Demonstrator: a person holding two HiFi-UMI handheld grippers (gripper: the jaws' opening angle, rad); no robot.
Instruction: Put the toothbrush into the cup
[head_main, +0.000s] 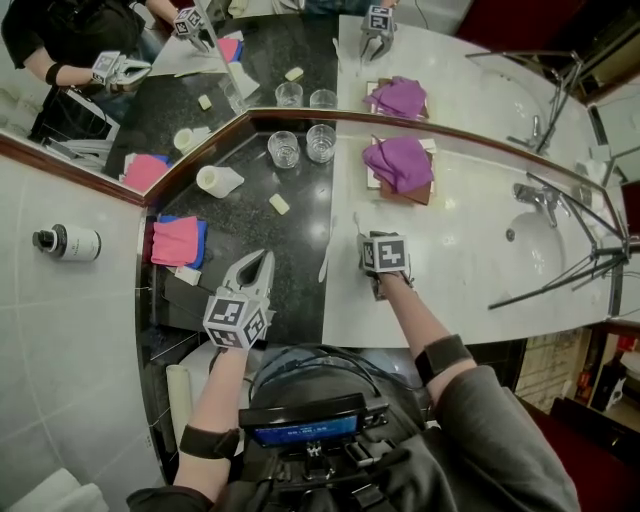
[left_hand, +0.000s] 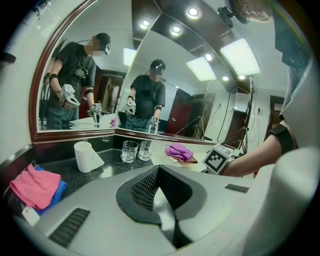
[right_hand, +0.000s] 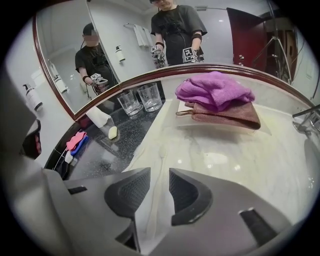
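Note:
A white toothbrush (right_hand: 160, 151) lies on the pale marble counter (head_main: 450, 270), and its handle runs back between the jaws of my right gripper (right_hand: 159, 176). Those jaws are open, one on each side of the handle, and do not press on it. In the head view the brush head (head_main: 357, 224) pokes out beyond the right marker cube (head_main: 385, 252). Two empty glass cups (head_main: 283, 148) (head_main: 320, 142) stand at the mirror on the dark counter. My left gripper (head_main: 258, 264) hovers shut and empty over that dark counter, well short of the cups (left_hand: 129, 151).
A purple towel (head_main: 398, 162) lies on a brown tray behind the toothbrush. A pink cloth (head_main: 175, 240), a white roll (head_main: 218, 180) and a soap bar (head_main: 280, 204) sit on the dark counter. A white comb-like piece (head_main: 325, 262) lies at the seam. The sink (head_main: 560, 262) and tap (head_main: 535, 198) are right.

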